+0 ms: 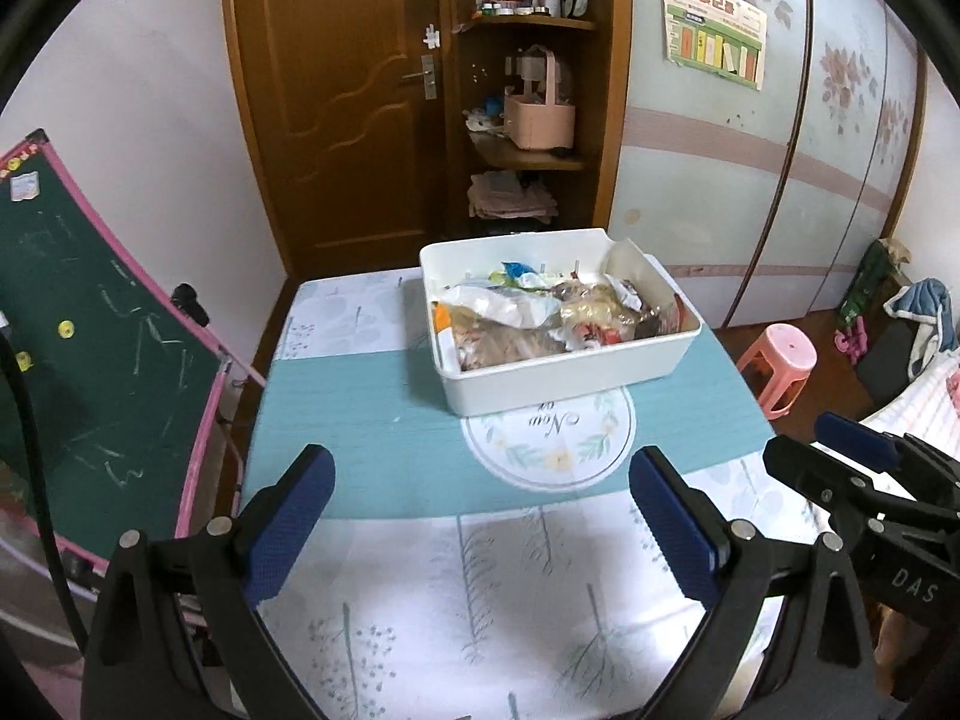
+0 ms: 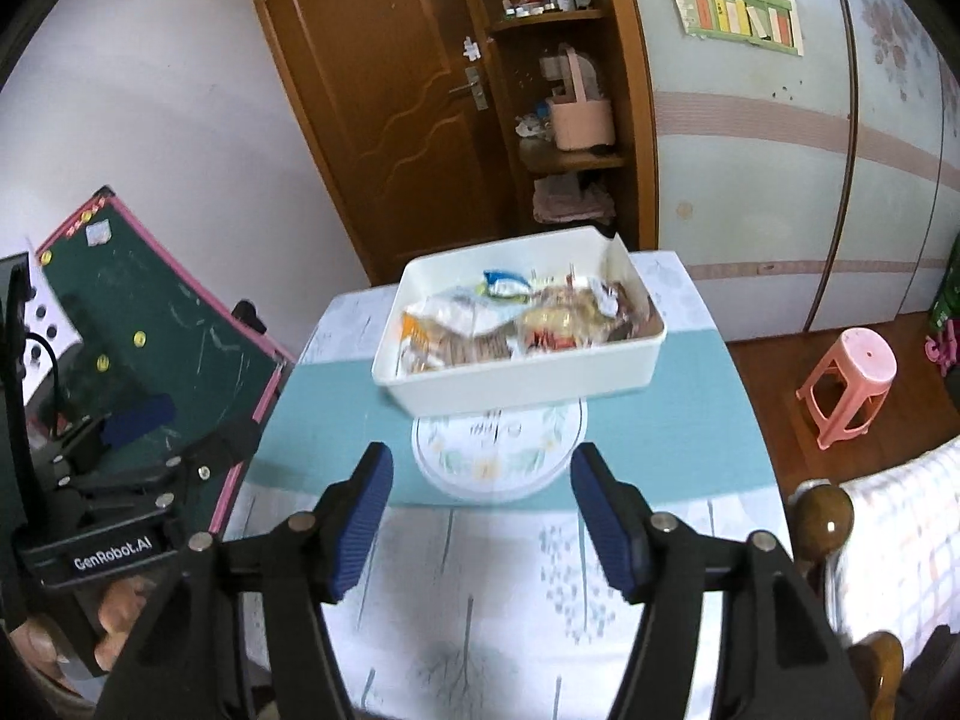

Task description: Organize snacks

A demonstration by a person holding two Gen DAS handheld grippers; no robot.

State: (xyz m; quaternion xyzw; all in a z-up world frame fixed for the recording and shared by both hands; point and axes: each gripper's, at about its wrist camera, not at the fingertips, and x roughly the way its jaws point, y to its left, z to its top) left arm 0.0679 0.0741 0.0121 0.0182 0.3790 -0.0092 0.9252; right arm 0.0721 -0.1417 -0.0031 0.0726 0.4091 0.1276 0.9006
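Note:
A white plastic bin (image 1: 570, 372) (image 2: 522, 381) stands on the far half of the table, filled with several snack packets (image 1: 528, 318) (image 2: 510, 324) in clear, white and orange wrappers. My left gripper (image 1: 480, 468) hovers over the near part of the table, well short of the bin, its blue-padded jaws wide open with nothing between them. My right gripper (image 2: 482, 462) is beside it, also short of the bin, open and empty. In the left wrist view one of its blue pads (image 1: 858, 441) shows at the right edge.
The table (image 1: 360, 396) (image 2: 336, 414) wears a teal and white cloth with a round emblem in front of the bin. A green chalkboard (image 1: 90, 360) leans at the left. A pink stool (image 1: 780, 360) and a bed edge (image 2: 900, 528) are on the right. A wooden door and shelves stand behind.

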